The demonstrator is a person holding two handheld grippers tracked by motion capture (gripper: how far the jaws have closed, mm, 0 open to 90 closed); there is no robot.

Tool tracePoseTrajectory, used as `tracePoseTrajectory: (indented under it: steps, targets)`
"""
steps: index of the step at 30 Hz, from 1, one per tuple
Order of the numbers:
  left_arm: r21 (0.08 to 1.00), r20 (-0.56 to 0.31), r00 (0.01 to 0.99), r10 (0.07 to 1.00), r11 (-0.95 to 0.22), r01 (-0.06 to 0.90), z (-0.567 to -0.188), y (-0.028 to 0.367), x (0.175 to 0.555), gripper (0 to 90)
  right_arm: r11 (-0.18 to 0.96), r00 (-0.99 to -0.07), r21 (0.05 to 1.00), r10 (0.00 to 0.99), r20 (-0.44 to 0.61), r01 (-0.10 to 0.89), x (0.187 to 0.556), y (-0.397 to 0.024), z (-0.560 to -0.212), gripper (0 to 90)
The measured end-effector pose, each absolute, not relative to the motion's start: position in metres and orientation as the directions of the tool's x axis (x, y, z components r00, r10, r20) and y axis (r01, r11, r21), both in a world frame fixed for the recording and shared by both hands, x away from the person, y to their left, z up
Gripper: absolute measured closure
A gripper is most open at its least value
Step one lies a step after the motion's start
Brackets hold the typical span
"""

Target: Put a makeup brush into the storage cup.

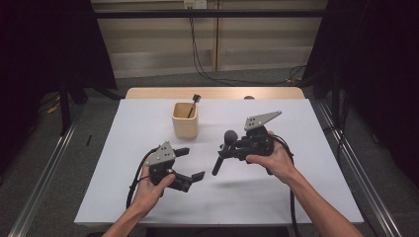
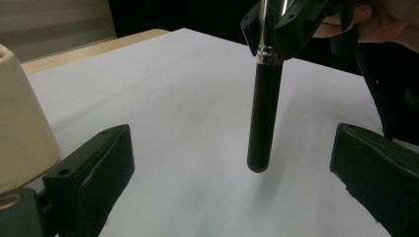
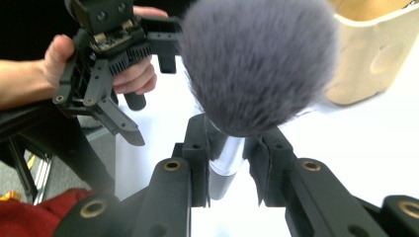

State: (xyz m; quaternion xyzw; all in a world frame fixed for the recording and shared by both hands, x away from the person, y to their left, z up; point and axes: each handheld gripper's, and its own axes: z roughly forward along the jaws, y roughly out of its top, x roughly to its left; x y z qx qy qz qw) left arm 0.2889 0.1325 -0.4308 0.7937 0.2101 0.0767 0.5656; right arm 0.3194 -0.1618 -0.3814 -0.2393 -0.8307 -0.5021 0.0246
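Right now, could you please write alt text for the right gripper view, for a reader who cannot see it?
The right tool is shut on a makeup brush, whose big grey bristle head rises close to the camera. A cream holder stands behind on the white table; at left, a hand holds the left tool, open.

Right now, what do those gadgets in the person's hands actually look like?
Each hand-held gripper, left and right, is a black plastic frame with two flat black jaws, brass-coloured pivot bushings and a grey three-cornered plate with small holes on top. A black cable trails from each. The forearms are bare, no sleeves.
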Motion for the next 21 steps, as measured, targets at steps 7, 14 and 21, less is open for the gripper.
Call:
tracePoseTrajectory:
  steps: [7,14,21]
  targets:
    - [0.933,-0.101,0.911,0.399,-0.280,0.226,-0.432,0.126,0.290,3.2,0.443,-0.887,0.788,0.375,0.270,0.428,0.322,-0.156,-0.379,71.7]
    - [0.928,-0.103,0.911,0.400,-0.292,0.233,-0.430,0.121,0.295,3.2,0.500,-0.889,0.752,0.379,0.256,0.430,0.326,-0.148,-0.376,71.7]
    - [0.923,-0.077,0.916,0.395,-0.319,0.215,-0.432,0.111,0.298,4.9,0.554,-0.894,0.717,0.381,0.234,0.423,0.328,-0.138,-0.372,71.8]
